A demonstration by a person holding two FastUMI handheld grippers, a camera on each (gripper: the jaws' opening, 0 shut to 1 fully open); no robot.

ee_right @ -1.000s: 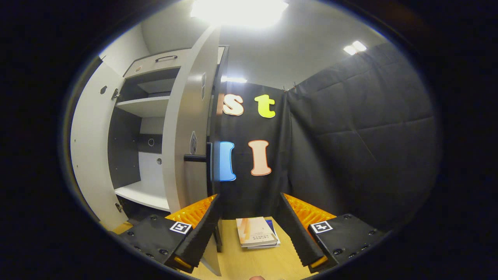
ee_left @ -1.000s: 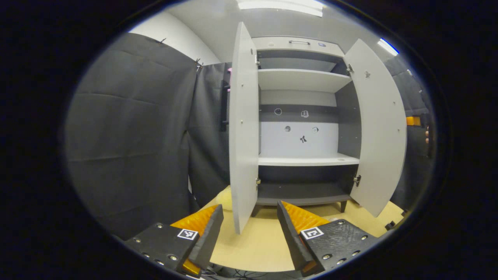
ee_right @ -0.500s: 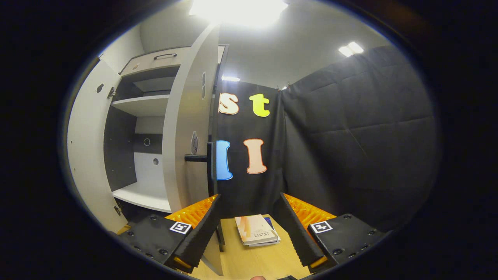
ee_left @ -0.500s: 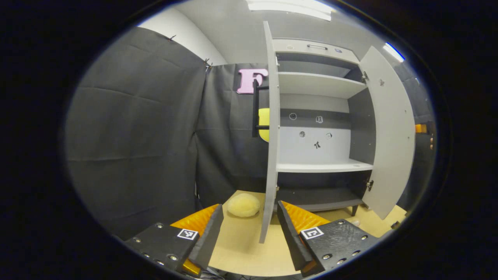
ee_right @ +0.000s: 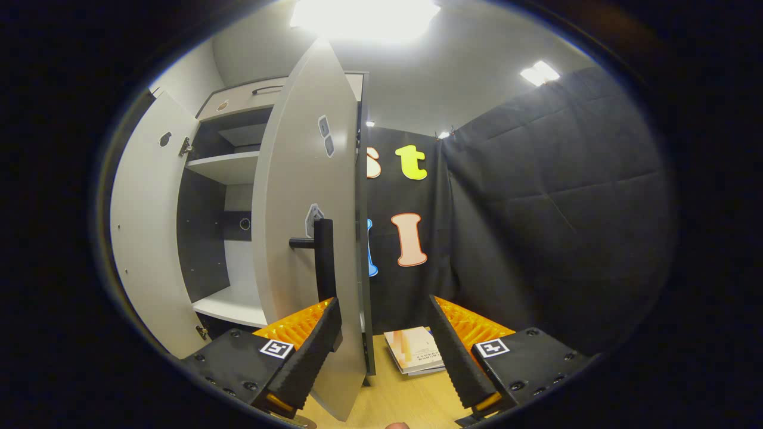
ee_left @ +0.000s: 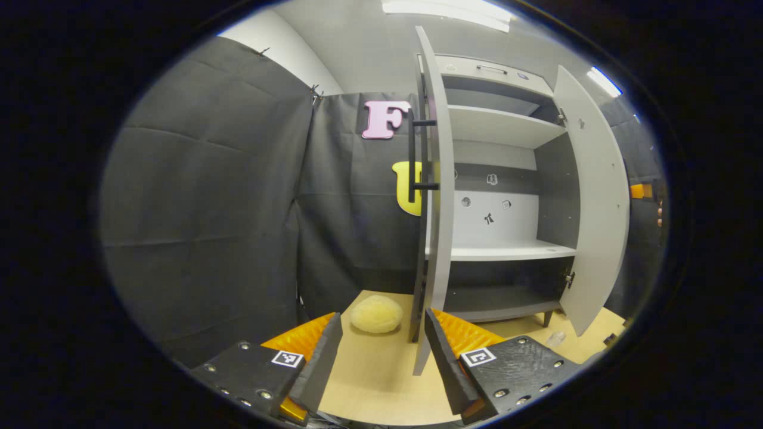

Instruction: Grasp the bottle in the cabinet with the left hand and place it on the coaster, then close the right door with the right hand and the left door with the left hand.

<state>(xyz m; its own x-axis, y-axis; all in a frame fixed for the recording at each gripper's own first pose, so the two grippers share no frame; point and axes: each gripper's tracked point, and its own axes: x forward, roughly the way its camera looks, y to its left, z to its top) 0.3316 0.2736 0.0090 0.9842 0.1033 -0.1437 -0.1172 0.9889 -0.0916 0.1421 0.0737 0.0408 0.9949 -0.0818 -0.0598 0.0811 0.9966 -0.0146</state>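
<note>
Each claw (ee_left: 381, 357) (ee_right: 384, 351) has black screw-studded bodies bearing square black-and-white tag markers and ribbed fingers.

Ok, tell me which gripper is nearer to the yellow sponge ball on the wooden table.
Left. The left gripper hangs open just in front of the yellow sponge ball; the right gripper is at the cabinet's right door, beyond the cabinet.

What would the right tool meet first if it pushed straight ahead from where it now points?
Probably the right door's free edge, near its black handle, between the open right tool's fingers; depth is uncertain, and the books lie lower.
</note>
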